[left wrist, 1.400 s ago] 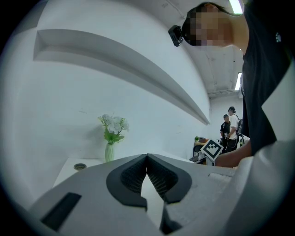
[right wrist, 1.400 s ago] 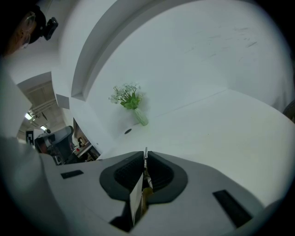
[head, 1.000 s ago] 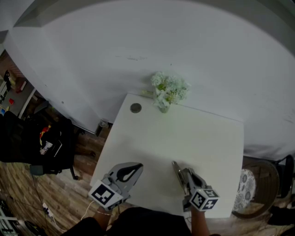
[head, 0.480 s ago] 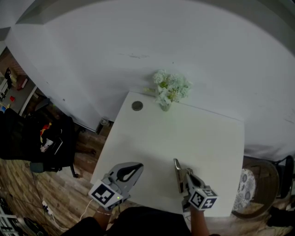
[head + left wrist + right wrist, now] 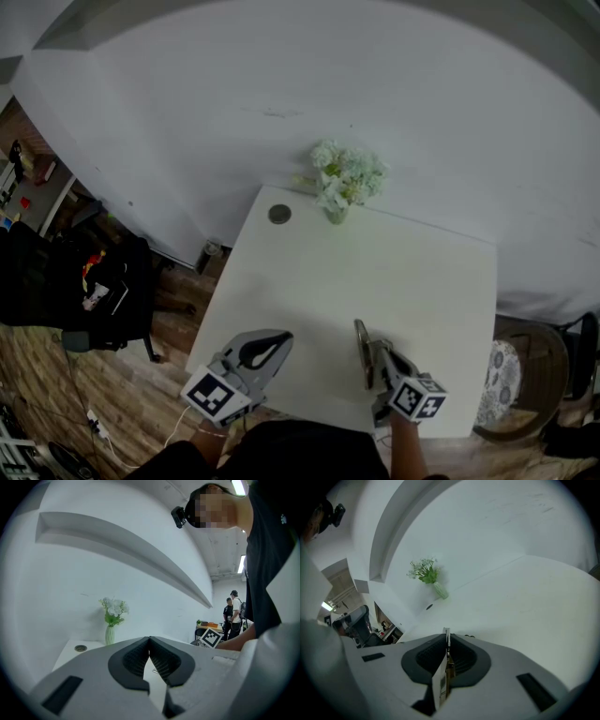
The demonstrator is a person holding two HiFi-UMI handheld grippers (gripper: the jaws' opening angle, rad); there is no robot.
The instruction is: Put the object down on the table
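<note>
Head view: left tongs and right tongs over the white counter's near edge; one flower vase and one round disc at its far edge. Only the left gripper view shows two people; its tongs are clenched, empty. Right gripper view: tongs grasp one thin flat object, perhaps a card, over the counter.

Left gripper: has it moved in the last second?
No. The left gripper stays at the same spot over the near left edge of the table, jaws shut with nothing between them.
</note>
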